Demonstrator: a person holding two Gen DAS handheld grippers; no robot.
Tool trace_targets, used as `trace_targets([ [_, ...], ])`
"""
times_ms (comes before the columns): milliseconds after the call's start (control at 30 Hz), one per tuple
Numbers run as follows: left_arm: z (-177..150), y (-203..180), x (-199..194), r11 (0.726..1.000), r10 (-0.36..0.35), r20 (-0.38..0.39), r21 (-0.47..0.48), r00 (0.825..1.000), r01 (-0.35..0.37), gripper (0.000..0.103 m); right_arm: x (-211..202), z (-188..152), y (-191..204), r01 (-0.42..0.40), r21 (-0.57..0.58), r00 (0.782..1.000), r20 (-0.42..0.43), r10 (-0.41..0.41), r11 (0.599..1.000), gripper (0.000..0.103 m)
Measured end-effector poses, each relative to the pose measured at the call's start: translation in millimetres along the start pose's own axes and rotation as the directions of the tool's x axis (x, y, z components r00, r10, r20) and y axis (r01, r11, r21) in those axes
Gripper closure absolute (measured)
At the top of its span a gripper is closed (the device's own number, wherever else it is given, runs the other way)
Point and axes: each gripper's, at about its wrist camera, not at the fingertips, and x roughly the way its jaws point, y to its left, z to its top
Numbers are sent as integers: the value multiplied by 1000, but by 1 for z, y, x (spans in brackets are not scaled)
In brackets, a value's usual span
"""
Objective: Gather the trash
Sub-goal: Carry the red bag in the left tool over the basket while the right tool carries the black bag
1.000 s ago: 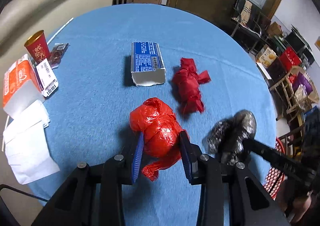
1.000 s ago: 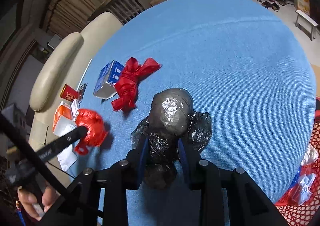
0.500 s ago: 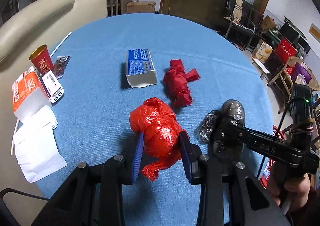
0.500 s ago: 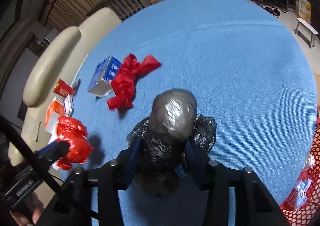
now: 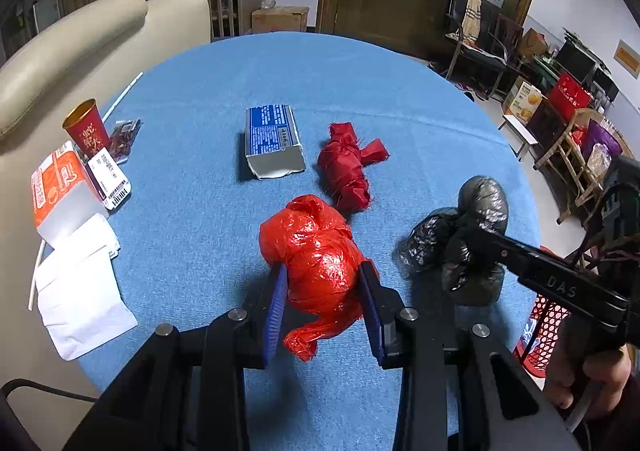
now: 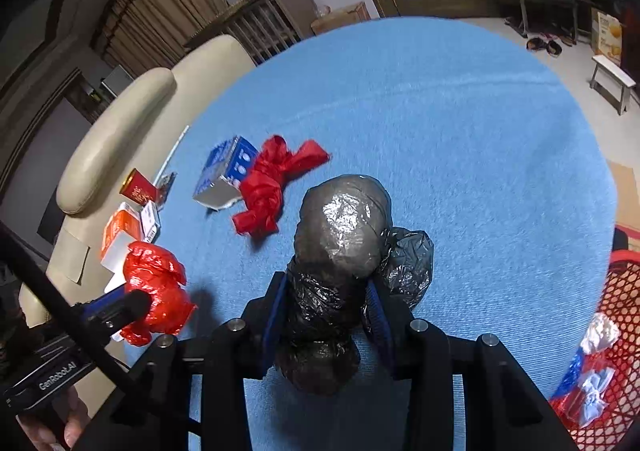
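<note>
Right wrist view alone shows the red basket [image 6: 624, 303]; right tool [image 6: 326, 299] grips the black bag [image 6: 344, 227], jaws just narrowing.

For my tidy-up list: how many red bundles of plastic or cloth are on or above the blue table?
2. One red plastic bag is clamped in the left gripper. One red knotted bundle lies beside the blue box.

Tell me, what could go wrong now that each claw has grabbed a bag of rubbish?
The black bag is gripped low, its bulging top and a loose fold sticking past the right claw, whose jaws have just been shifting; it might slip out. The red bag in the left claw trails a loose tail that could snag. The red basket sits below the table edge, so a careless drop might miss it.
</note>
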Motion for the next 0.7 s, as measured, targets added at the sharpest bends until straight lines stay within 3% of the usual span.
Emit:
trace_targets([
  [700, -3, -34, -37, 997, 22, 63, 67, 998, -26, 65, -67, -6, 0, -6, -45, 990, 142, 12, 999, 61],
])
